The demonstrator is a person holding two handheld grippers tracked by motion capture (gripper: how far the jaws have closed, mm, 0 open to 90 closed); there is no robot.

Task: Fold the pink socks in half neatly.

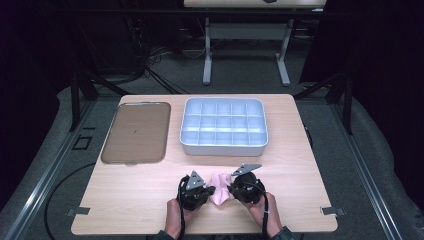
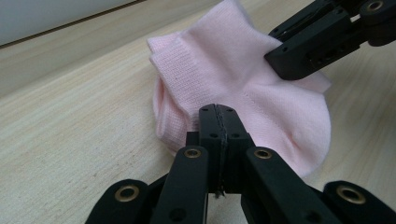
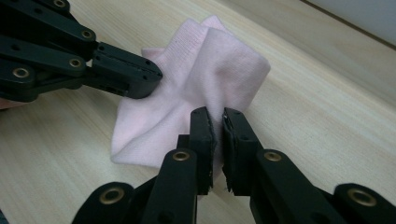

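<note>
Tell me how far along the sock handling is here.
Early stage. Both claws, left claw and right claw, are already shut on the pink sock near the table's front edge. The divided white bin holds nothing, and the brown tray is bare, so any placing remains.

left gripper [image 2: 218,122]: black, brass rivets | right gripper [image 3: 218,125]: black, grey plate
</note>
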